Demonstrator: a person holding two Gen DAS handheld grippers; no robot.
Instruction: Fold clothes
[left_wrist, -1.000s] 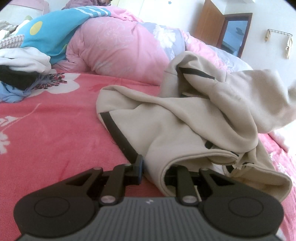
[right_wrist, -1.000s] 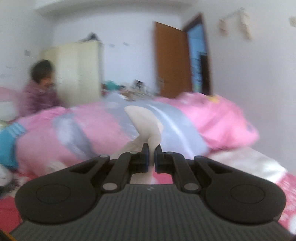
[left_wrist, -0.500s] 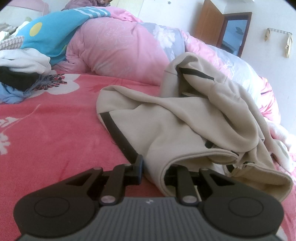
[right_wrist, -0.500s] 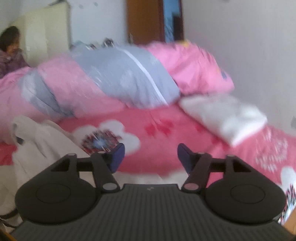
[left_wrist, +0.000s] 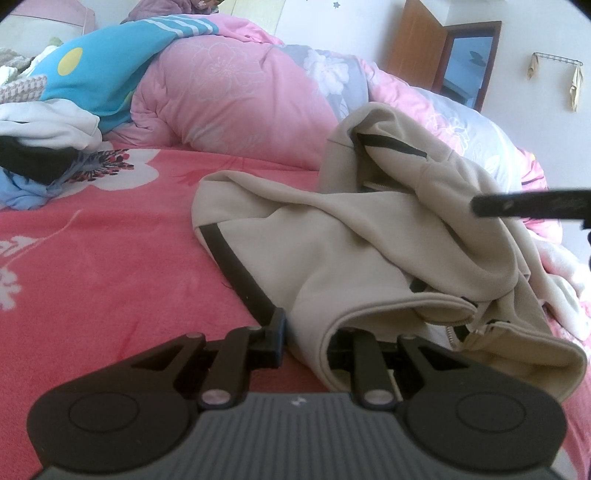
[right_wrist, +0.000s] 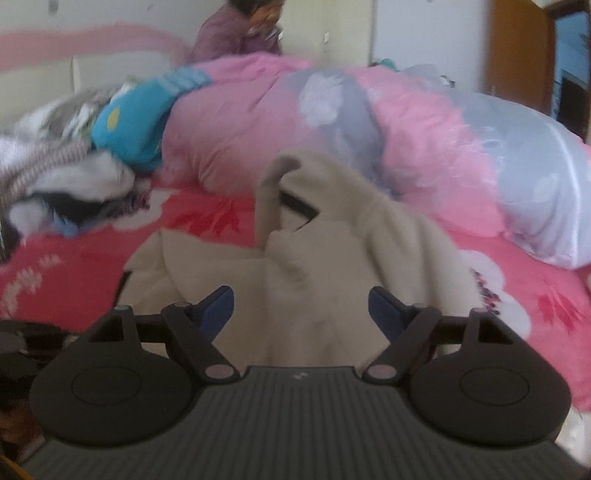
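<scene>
On the red bedspread (left_wrist: 110, 266), the beige hoodie (left_wrist: 351, 258) hem sits clamped in the left tool (left_wrist: 306, 339).

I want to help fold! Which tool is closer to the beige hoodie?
Left. The left tool is clamped on the beige hoodie at its hem; the right tool hangs open just above it, gripping nothing.

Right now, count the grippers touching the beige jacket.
1. The left gripper is clamped on the beige jacket at its near hem. The right gripper hangs open above the jacket, touching nothing.
</scene>
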